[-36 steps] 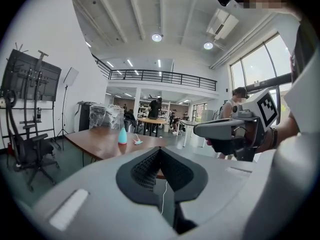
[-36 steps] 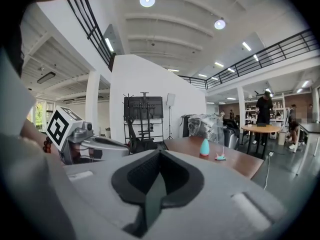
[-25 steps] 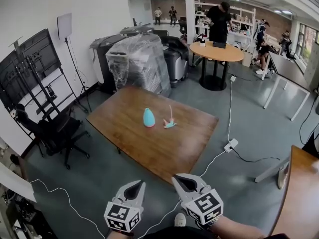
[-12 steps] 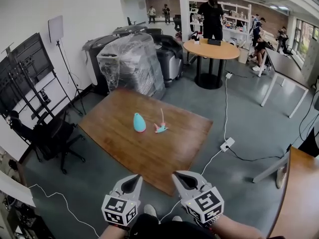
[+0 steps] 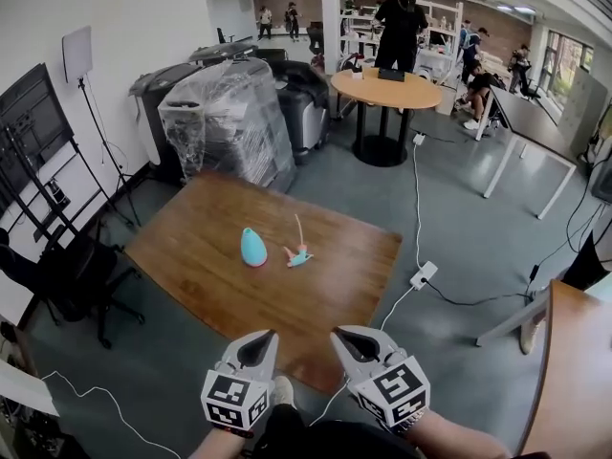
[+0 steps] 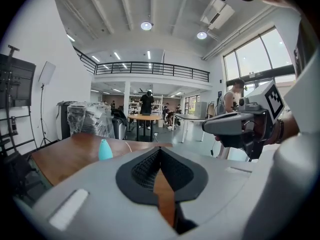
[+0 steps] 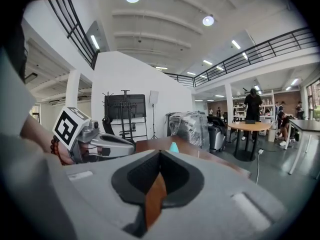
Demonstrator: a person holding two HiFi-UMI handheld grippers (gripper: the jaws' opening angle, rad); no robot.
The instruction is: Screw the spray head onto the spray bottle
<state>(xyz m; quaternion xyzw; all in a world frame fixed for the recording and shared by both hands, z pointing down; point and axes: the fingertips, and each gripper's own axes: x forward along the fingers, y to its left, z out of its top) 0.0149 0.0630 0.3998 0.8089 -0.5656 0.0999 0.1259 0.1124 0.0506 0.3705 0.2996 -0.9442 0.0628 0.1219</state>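
Brown wood table (image 5: pixel 325 290) stands on open grey floor, with clear room along its near and right edges. The teal spray bottle (image 5: pixel 253 248) stands upright near the table's middle. The spray head (image 5: pixel 297 254) lies just right of it, apart, too small to make out in detail. The left gripper (image 5: pixel 258 338) and right gripper (image 5: pixel 346 338) hang side by side short of the near edge, each with its jaws pressed together and holding nothing. A plastic-wrapped machine (image 5: pixel 225 122) crowds the far left corner. The forearms are cut off below.
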